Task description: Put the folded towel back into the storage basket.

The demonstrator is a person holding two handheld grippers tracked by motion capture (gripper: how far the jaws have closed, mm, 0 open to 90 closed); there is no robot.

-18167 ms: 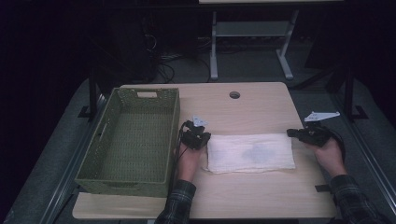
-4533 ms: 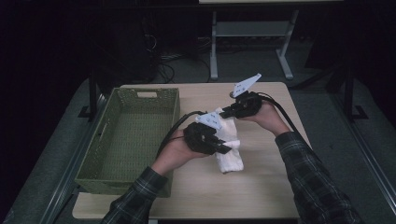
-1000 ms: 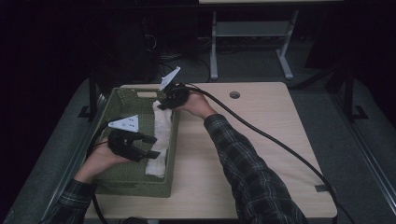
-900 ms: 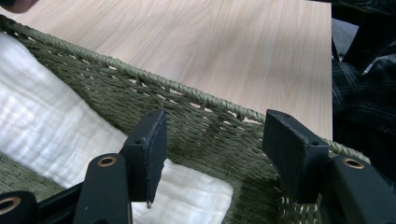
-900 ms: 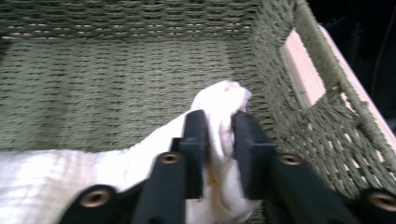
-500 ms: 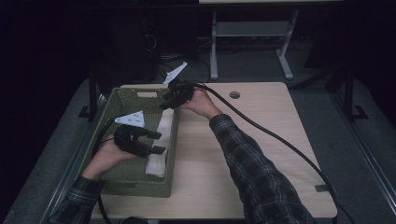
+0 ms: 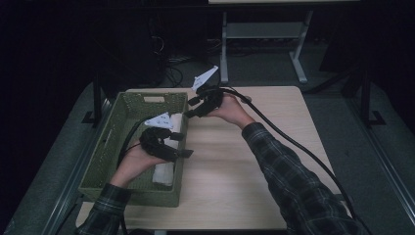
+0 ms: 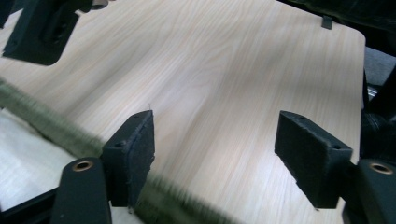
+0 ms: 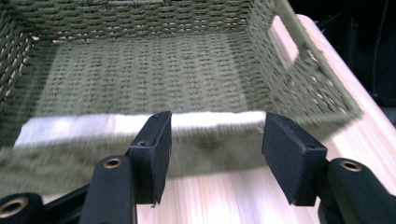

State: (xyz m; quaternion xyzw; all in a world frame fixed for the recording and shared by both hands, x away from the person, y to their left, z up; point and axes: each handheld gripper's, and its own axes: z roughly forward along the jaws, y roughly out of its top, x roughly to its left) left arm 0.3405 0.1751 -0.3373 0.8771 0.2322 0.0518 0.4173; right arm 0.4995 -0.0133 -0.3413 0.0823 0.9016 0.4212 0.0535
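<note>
Inside basket [image 7: 132, 142], folded towel [image 7: 166, 169] lies lengthwise along right wall; both claws spread, just opened, empty.

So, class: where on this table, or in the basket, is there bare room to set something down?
The table is bare right of the basket, past both grippers. Inside the basket, the floor left of the folded towel is free. It is crowded along the basket's right wall, where the towel lies below the left gripper.
</note>
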